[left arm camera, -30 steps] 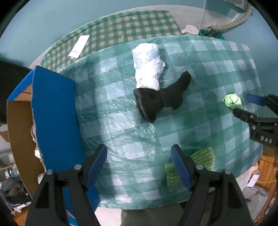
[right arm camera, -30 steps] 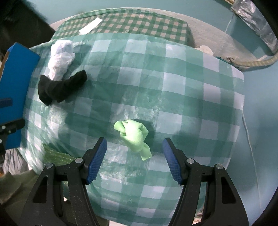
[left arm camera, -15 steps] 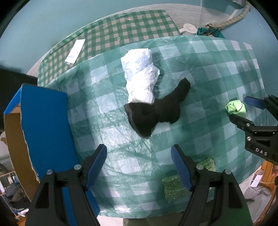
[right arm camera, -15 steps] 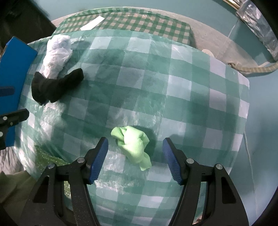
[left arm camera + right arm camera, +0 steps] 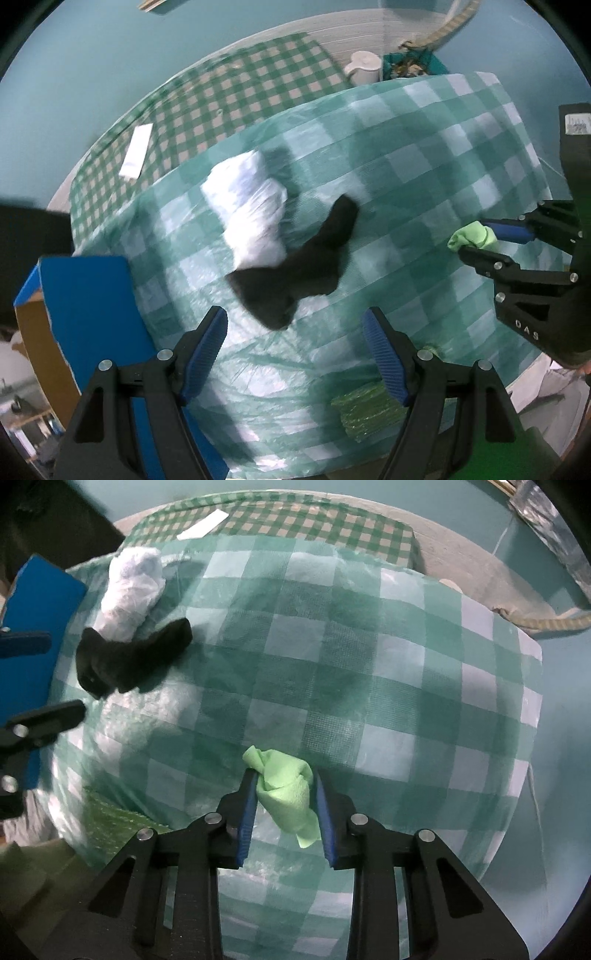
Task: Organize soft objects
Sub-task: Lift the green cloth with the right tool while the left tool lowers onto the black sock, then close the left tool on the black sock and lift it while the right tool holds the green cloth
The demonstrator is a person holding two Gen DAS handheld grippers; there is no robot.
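1 green cloth (image 5: 286, 790), 1 blk sock (image 5: 295, 273)

The right claw (image 5: 284, 797) points down at the counter (image 5: 369, 686), its jaws closing with a knotted cloth (image 5: 286, 786) between them. Well to its left, a sock (image 5: 129, 661) lies touching a rolled towel (image 5: 131, 590) just beyond it. The left claw (image 5: 295, 350) hangs just before the sock. A box (image 5: 85, 314) stands to its left, a crinkled bag (image 5: 365, 410) below its right finger.
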